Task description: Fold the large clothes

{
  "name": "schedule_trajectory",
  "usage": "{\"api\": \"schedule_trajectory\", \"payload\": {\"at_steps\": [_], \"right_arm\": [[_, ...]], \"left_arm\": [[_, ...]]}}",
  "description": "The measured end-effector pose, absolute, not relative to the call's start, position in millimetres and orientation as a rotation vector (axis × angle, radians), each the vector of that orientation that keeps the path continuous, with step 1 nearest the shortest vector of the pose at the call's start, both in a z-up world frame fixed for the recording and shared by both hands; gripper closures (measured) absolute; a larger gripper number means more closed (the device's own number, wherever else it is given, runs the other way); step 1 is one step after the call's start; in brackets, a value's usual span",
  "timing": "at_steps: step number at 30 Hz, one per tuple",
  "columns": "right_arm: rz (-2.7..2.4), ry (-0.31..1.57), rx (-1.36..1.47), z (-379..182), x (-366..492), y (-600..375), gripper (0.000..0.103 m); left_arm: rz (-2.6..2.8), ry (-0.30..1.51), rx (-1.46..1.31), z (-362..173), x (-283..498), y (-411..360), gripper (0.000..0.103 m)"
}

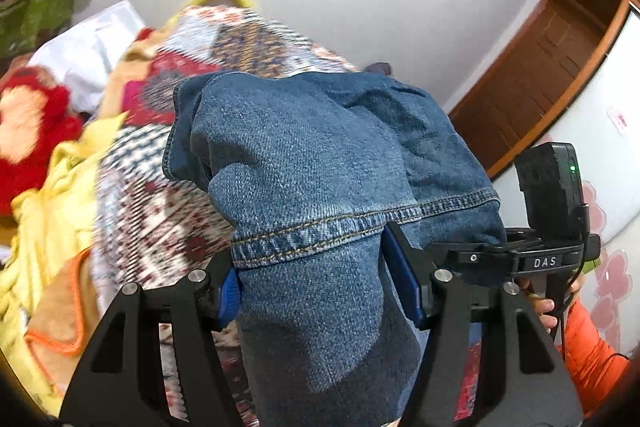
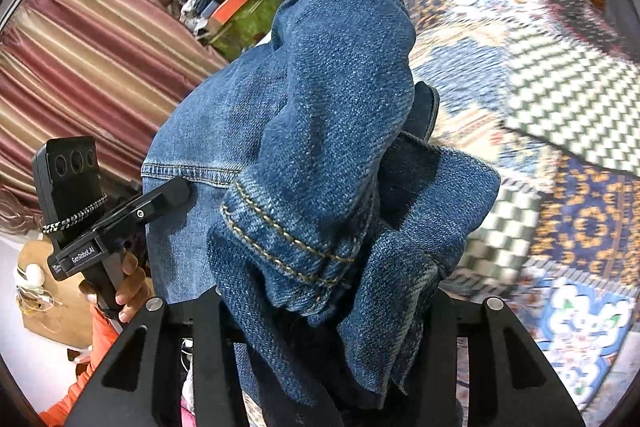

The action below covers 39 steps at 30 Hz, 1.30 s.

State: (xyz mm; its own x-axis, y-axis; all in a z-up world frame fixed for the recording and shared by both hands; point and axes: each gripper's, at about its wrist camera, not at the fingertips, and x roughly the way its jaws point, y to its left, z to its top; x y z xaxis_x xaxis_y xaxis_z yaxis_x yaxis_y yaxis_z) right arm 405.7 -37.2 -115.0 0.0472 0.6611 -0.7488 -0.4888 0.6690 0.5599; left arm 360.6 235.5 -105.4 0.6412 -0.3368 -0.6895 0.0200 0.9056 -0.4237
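Aloft, jeans (image 1: 320, 155) pinched by left tool (image 1: 316, 291), right tool (image 2: 320, 311)

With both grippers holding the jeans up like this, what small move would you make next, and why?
Probably draw the left gripper and right gripper apart: each is clamped on bunched denim jeans held above the patterned bedspread, so the fabric needs spreading before lowering.

Bunched denim jeans (image 2: 336, 131) bury our right gripper (image 2: 320, 311) fingertips, so we cannot read its grip; the patterned bedspread (image 1: 168, 211) behind smears with blur, its motifs unreadable.
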Motion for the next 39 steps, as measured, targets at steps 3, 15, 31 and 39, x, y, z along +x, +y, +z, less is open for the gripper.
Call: {"api": "schedule_trajectory", "payload": {"at_steps": [3, 15, 31, 39], "right_arm": [[0.896, 1.286, 0.161, -135.5, 399.5, -6.8, 0.059], [0.914, 1.458, 0.096, -235.4, 413.1, 67.1, 0.05], [0.862, 1.339, -0.081, -194.4, 389.4, 13.0, 0.028], [0.71, 1.173, -0.299, -167.1, 363.6, -17.2, 0.026]], "left_arm": [[-0.167, 0.885, -0.442, -122.9, 353.4, 262.3, 0.04], [-0.097, 1.076, -0.664, -258.6, 351.9, 350.4, 0.035], [0.006, 1.083, -0.335, -237.9, 278.8, 304.6, 0.028], [0.106, 1.064, -0.201, -227.5, 248.8, 275.6, 0.029]]}}
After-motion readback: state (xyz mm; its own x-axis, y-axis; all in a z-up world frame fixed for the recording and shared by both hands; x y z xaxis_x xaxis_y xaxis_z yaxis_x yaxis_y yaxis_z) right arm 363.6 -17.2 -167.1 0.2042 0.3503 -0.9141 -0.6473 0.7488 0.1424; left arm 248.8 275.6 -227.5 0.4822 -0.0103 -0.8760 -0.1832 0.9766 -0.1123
